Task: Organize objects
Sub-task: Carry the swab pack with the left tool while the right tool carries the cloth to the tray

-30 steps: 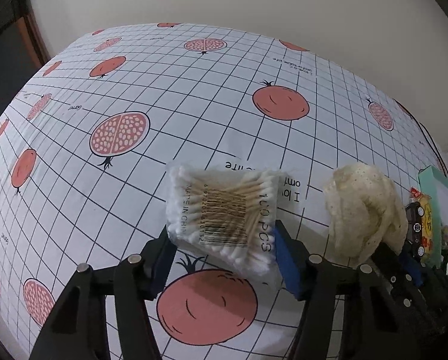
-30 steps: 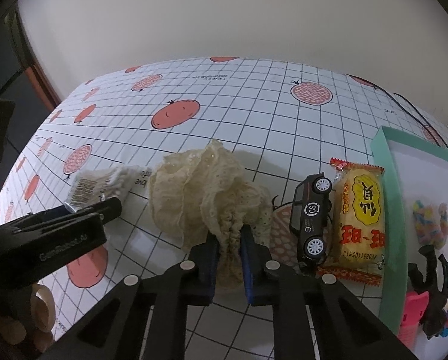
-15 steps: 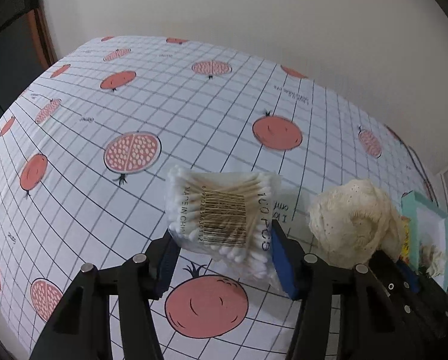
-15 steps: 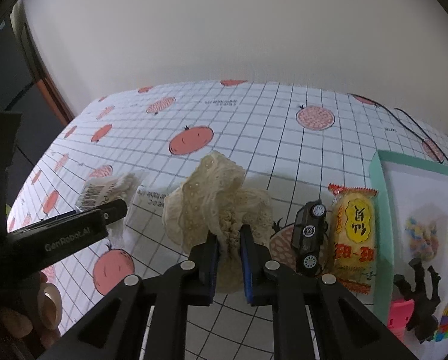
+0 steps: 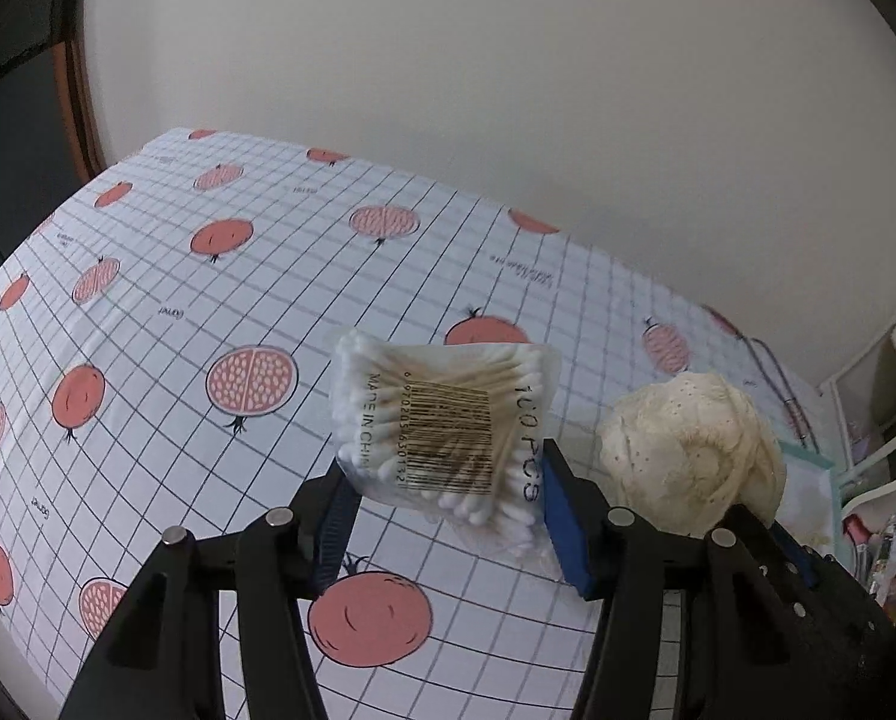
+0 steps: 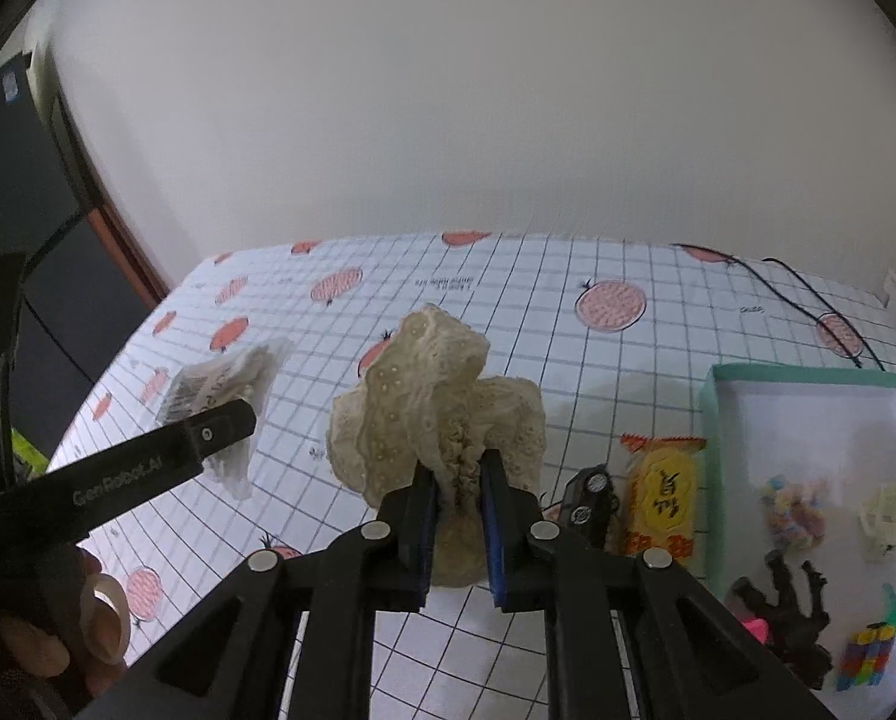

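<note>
Holding two things at once, I have both lifted clear of the tablecloth (image 5: 165, 276), which is white with a dark grid and red pomegranates. My left gripper (image 5: 444, 516) has its jaws set wide and pressed against the two sides of a clear pack of cotton swabs (image 5: 441, 426); the pack sits flat between the blue pads with its barcode and the print "100 PCS" facing the camera. It hangs over the middle of the cloth, above a whole red fruit printed near the front edge.

My right gripper (image 6: 455, 510) has its jaws drawn close together, pinching a gathered fold at the bottom of a cream lace cloth (image 6: 429, 396), which bunches up and fans out above the pads. From the right wrist camera the cloth is over the centre of the table, with the left gripper and its pack beside it toward the left edge.

On the table near the right edge lie a small black toy car (image 6: 589, 501) and, touching it, a yellow snack packet (image 6: 664, 498). Just beside the packet stands a mint-green tray (image 6: 712, 420) holding a dark animal figure (image 6: 790, 618), coloured blocks (image 6: 865, 657) and other small bits I cannot make out. A black cable (image 6: 808, 294) runs across the far right corner.
</note>
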`<state>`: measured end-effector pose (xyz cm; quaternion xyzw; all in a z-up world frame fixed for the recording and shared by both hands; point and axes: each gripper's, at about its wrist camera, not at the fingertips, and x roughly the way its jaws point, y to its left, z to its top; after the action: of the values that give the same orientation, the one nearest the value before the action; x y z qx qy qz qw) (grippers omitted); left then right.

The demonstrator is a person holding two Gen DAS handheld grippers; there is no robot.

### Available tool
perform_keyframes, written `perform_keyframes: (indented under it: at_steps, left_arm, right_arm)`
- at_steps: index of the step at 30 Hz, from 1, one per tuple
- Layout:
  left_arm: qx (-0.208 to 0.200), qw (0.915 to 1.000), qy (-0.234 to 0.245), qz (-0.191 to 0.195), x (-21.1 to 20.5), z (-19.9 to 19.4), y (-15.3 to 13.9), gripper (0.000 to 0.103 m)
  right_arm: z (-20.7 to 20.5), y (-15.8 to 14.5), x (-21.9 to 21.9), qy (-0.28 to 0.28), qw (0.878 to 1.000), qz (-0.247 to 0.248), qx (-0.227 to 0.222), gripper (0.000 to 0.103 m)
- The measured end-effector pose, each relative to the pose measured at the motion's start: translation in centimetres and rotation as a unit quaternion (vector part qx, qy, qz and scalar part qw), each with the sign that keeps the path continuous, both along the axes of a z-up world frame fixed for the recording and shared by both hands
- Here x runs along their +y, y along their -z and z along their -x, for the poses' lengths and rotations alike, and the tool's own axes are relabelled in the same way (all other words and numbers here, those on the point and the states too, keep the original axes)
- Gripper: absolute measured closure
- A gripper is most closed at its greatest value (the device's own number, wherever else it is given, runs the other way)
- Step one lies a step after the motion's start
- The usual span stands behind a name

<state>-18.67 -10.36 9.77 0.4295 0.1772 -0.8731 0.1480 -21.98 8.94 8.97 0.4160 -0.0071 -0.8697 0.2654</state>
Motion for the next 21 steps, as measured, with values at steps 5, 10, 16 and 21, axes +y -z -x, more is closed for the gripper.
perform_keyframes:
  at_steps: [5, 10, 16, 21]
  left_arm:
    - [0.023, 0.9996, 0.012, -0.005, 1.1, -0.2, -1.9, 0.045]
    - [0.038, 0.9987, 0.030, -0.012, 2.5, -0.2, -3.2, 0.045]
    - [0.047, 0.9975, 0.051, -0.014, 4.5, -0.2, -4.0, 0.045]
    - [0.049, 0.9967, 0.064, -0.009, 6.2, 0.2, -4.0, 0.045]
  right_arm:
    - [0.0, -1.4, 1.5, 0.010, 1.000, 0.007, 0.011, 0.089]
    - [0.2, -2.5, 3.4, 0.022, 0.999, 0.009, 0.023, 0.089]
    - [0.8, -3.4, 5.8, 0.039, 0.999, 0.011, 0.025, 0.089]
    - [1.2, -3.8, 7.9, 0.054, 0.998, 0.007, 0.030, 0.089]
